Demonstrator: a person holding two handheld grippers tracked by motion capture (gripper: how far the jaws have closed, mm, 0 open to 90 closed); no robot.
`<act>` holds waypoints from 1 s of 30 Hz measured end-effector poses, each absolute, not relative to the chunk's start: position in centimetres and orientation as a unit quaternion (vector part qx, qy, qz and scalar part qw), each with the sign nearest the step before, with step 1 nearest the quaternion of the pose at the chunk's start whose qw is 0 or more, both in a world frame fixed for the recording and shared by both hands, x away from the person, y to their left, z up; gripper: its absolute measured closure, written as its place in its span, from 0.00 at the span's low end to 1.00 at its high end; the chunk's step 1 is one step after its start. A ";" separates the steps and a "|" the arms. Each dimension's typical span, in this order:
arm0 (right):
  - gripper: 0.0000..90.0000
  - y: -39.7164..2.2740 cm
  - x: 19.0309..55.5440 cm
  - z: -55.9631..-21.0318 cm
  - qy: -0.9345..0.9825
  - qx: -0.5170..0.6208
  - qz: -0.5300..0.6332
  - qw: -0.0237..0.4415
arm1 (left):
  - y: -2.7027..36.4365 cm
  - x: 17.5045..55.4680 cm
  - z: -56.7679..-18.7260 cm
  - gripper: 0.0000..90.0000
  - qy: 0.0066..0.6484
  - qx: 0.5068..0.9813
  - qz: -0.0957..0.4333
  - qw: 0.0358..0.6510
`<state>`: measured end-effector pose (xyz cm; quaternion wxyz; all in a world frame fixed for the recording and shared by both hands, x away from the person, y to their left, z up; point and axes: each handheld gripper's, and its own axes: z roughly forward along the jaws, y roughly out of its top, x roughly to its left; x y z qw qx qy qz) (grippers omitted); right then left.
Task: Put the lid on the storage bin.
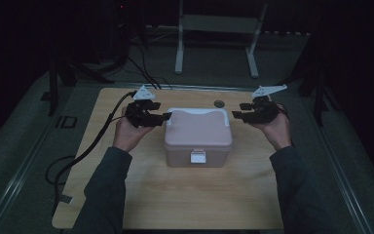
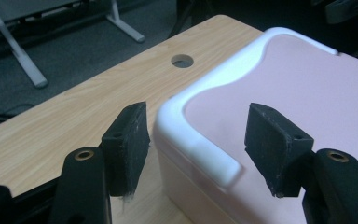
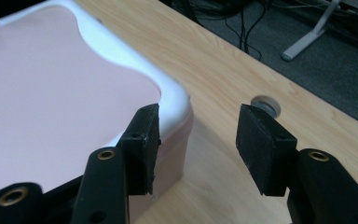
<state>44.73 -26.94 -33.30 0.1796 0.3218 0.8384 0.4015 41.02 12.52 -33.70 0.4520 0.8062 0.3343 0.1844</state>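
Box [image 1: 197, 136]: pink plastic, smooth and matt, squarish with rounded corners; a white rim [image 2: 193, 133] curves round the lid's back corners, and a small white latch [image 1: 197, 157] sits at the middle of the front wall. Lid down. It stands near the middle of the table [image 1: 175, 200], which is pale wood-grain laminate with a round cable hole [image 1: 218, 103] behind the box.

Left gripper [image 1: 167, 117]: black, with flat, rough-faced pads [image 2: 129, 147] frayed at the edges, and a grey three-cornered plate on top. It is level with the box's back left corner. In the left gripper view the white corner rim lies between the jaws, one pad outside the wall, the other over the lid; both stand clear of the plastic. Jaws parted, grasping nothing.

Right gripper [image 1: 234, 116]: same build. It is just beside the box's back right corner; its near pad [image 3: 144, 149] is close against the rim, though I cannot tell whether it touches. Jaws wide apart over bare table, grasping nothing.
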 end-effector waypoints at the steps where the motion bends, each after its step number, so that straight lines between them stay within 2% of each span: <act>1: 0.54 -27.1 44.5 -33.4 0.839 0.323 0.400 0.180 | 12.5 40.5 -33.6 0.43 0.330 0.807 0.186 0.454; 6: 0.54 -27.8 43.2 -34.2 0.843 0.324 0.389 0.183 | 12.6 39.0 -33.2 0.43 0.313 0.807 0.192 0.463; 7: 0.53 -28.1 42.5 -34.7 0.848 0.321 0.380 0.184 | 13.0 37.3 -33.4 0.43 0.304 0.803 0.194 0.474; 12: 0.52 -28.6 40.9 -35.9 0.851 0.322 0.373 0.180 | 13.7 34.9 -34.8 0.41 0.298 0.805 0.211 0.468; 16: 0.52 -28.7 39.8 -37.0 0.853 0.326 0.365 0.181 | 14.4 33.6 -36.7 0.40 0.311 0.794 0.193 0.486; 30: 0.47 -28.8 37.0 -40.4 0.865 0.333 0.331 0.179 | 14.8 30.8 -41.9 0.39 0.317 0.815 0.173 0.452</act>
